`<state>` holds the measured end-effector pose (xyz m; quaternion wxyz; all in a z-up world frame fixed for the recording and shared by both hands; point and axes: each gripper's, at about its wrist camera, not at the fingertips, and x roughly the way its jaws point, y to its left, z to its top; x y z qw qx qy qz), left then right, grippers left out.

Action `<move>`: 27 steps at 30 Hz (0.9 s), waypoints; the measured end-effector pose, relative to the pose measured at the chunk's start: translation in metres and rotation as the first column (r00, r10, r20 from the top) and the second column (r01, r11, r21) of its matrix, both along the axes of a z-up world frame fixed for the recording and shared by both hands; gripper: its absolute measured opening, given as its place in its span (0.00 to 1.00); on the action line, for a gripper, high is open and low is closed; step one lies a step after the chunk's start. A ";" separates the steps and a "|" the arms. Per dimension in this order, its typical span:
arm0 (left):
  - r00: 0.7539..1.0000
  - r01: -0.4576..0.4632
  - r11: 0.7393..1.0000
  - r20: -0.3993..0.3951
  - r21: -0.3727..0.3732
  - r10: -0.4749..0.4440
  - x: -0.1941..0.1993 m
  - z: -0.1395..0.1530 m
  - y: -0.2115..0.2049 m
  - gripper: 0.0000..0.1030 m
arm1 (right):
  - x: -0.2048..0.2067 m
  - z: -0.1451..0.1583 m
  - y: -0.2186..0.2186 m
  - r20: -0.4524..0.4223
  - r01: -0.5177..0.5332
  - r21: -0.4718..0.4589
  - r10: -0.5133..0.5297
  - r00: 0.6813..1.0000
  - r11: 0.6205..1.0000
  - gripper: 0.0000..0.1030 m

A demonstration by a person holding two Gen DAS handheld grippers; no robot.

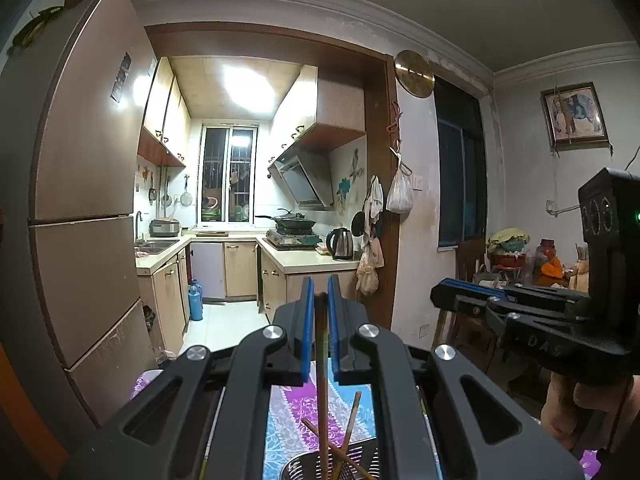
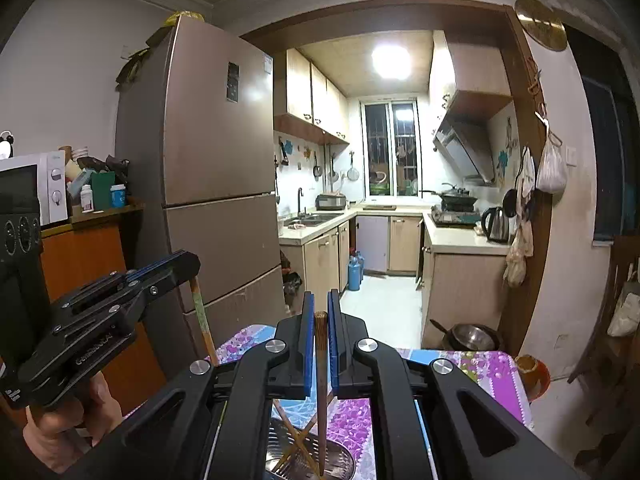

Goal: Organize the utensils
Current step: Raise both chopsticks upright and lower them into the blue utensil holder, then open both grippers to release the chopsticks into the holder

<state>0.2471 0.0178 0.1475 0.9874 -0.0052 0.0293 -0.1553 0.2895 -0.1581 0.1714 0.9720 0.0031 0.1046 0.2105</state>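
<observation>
My left gripper point(image 1: 320, 292) is shut on a brown chopstick point(image 1: 322, 360) that hangs down between its blue pads toward a perforated metal utensil holder point(image 1: 296, 470) below. The holder has two other chopsticks point(image 1: 348, 428) leaning in it. My right gripper point(image 2: 319, 308) is shut on a dark wooden chopstick point(image 2: 321, 380) whose lower end reaches into the same metal holder point(image 2: 344, 462). In the right wrist view the left gripper point(image 2: 176, 266) shows at left with its chopstick point(image 2: 202, 320) hanging down. In the left wrist view the right gripper point(image 1: 460, 290) shows at right.
The holder stands on a table with a purple and blue flowered cloth point(image 2: 492, 372). A tall brown fridge point(image 2: 216, 184) stands left, an orange cabinet with a microwave point(image 2: 32, 188) beside it. The kitchen doorway point(image 1: 376, 184) lies ahead. A metal pot point(image 2: 472, 336) sits on the floor.
</observation>
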 end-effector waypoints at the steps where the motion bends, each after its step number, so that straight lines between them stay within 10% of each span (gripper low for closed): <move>1: 1.000 -0.001 1.000 0.001 0.003 0.001 0.001 0.000 0.000 0.05 | 0.002 -0.002 0.001 -0.005 0.000 -0.001 0.000 1.000 1.000 0.07; 24: 1.000 -0.007 1.000 0.003 -0.002 0.007 0.019 -0.011 -0.006 0.06 | 0.015 -0.013 0.005 -0.029 -0.008 0.004 0.008 1.000 1.000 0.08; 27: 1.000 -0.018 1.000 -0.007 -0.006 0.018 0.022 -0.011 -0.004 0.16 | 0.013 -0.013 0.002 -0.021 -0.013 0.016 0.013 1.000 1.000 0.47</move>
